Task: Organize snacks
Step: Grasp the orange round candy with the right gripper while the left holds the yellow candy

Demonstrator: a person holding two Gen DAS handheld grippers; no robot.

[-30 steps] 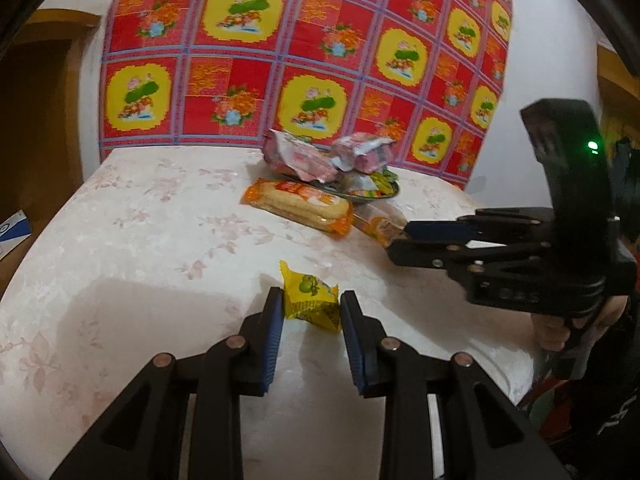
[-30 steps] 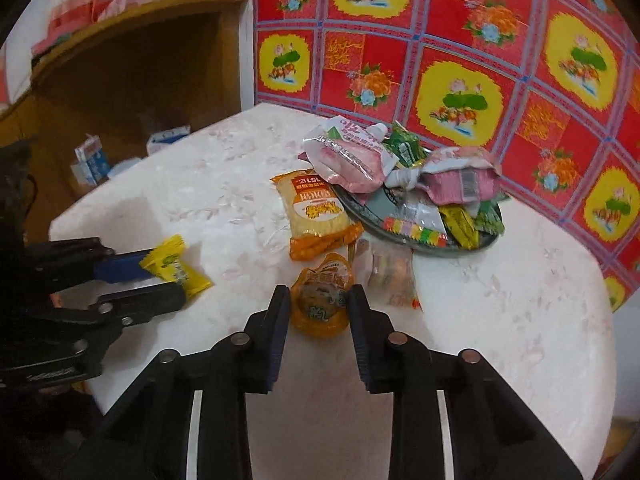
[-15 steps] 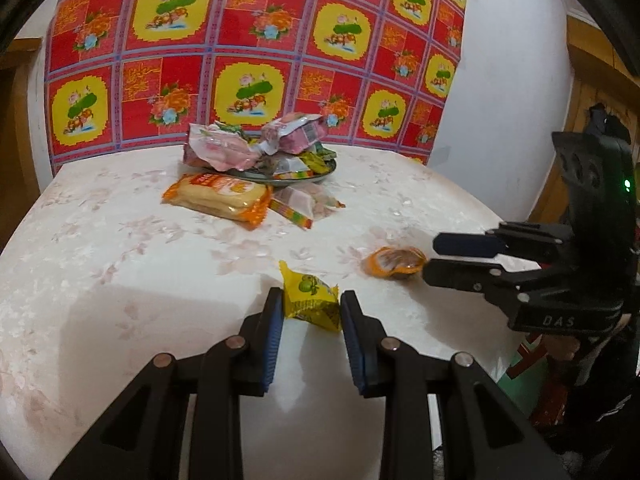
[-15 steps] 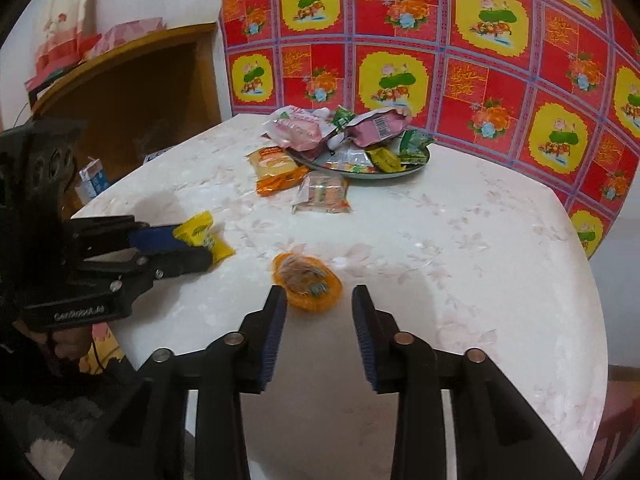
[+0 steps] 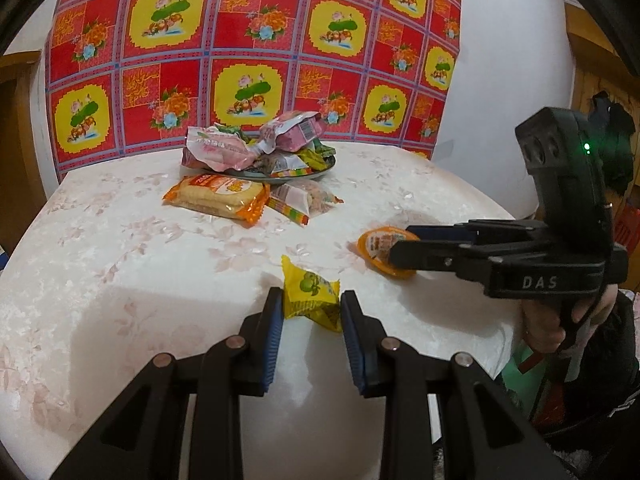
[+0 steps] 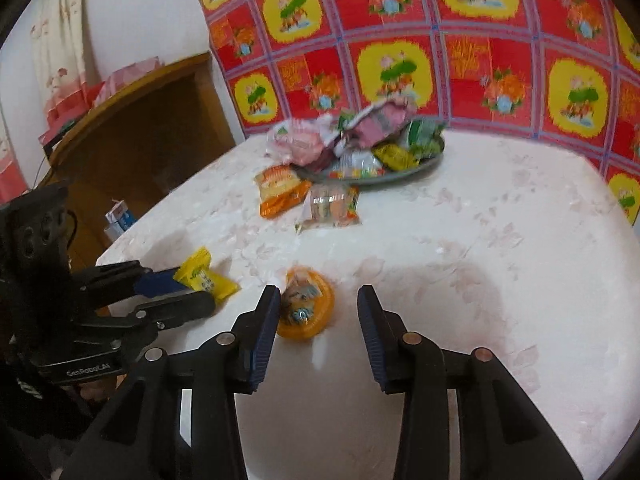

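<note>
The right gripper (image 6: pixel 316 312) has just let go of the orange cup (image 6: pixel 306 307), now on the table (image 6: pixel 500 248) at the plate's (image 6: pixel 424 164) 6 o'clock; the left gripper (image 5: pixel 312 314) grips the yellow candy (image 5: pixel 310 292).

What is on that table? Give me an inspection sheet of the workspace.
Surface: white floral table, lit.
Job's things: yellow packet in left tongs; orange cup on table between right tongs, touching its left finger only; tray heaped with snacks; cracker pack and clear bag lying before it.
Clutter: nothing seen.
Grippers: left shut on packet; right open.
Cables: nothing seen.
Surroundings: red-yellow cloth on wall, wooden shelf.
</note>
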